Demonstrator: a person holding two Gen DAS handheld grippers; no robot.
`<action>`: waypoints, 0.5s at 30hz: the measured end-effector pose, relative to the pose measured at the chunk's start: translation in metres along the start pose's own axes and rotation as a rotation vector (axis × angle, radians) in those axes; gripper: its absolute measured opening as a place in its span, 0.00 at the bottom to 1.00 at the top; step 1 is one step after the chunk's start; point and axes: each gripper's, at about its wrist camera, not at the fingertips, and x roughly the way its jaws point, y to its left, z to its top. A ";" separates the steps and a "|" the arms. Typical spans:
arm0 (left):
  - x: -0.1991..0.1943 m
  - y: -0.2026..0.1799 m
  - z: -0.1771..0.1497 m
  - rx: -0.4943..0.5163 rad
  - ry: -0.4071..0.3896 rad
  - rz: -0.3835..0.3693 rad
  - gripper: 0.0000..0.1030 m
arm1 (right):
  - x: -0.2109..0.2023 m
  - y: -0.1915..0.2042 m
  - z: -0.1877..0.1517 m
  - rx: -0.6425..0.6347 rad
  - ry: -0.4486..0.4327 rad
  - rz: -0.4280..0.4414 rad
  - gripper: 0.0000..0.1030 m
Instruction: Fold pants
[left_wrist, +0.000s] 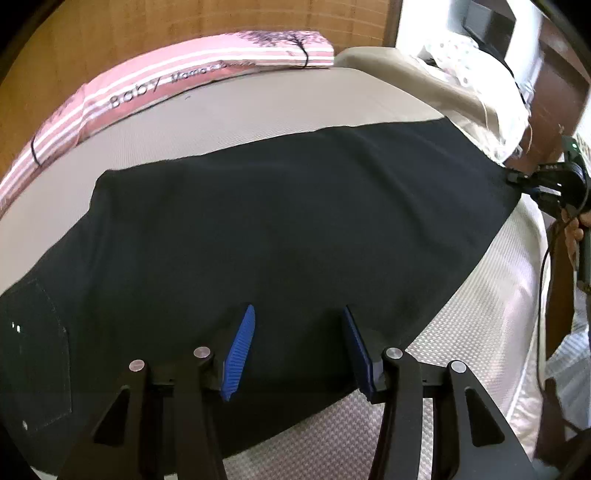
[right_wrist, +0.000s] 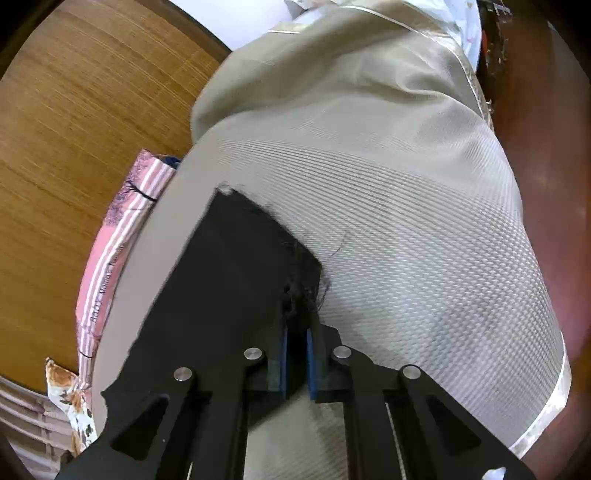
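Pants: I see the black pants (left_wrist: 280, 229) spread flat across the beige textured mattress (left_wrist: 258, 107), a stitched back pocket (left_wrist: 40, 354) at the lower left of my left wrist view.
Left gripper: my left gripper (left_wrist: 299, 347) hovers over the near edge of the pants with its blue pads (left_wrist: 240, 350) spread wide; the jaws are open and hold nothing, and the cloth lies between and beneath them.
Right gripper: my right gripper (right_wrist: 295, 360) has its blue pads (right_wrist: 283, 365) drawn close, pinching dark cloth at the frayed hem end of the pants (right_wrist: 229, 273). From the left wrist view I see it (left_wrist: 517, 179) clamped on the far right corner of the garment.
Hem: the frayed threads (right_wrist: 306, 291) bunch just ahead of the closed jaws.
Surroundings: a pink striped pillow (left_wrist: 155, 85) lies along the far edge of the mattress, against a wooden headboard (left_wrist: 184, 26).
Hand: the person's hand (left_wrist: 574, 232) grips the right gripper's handle.
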 end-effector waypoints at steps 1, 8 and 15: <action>-0.003 0.005 0.000 -0.021 -0.003 -0.006 0.49 | -0.004 0.007 0.000 -0.011 -0.005 0.019 0.09; -0.037 0.059 -0.003 -0.199 -0.074 0.000 0.49 | -0.009 0.117 -0.023 -0.215 0.058 0.170 0.09; -0.068 0.108 -0.021 -0.323 -0.128 0.025 0.49 | 0.023 0.223 -0.099 -0.450 0.233 0.298 0.09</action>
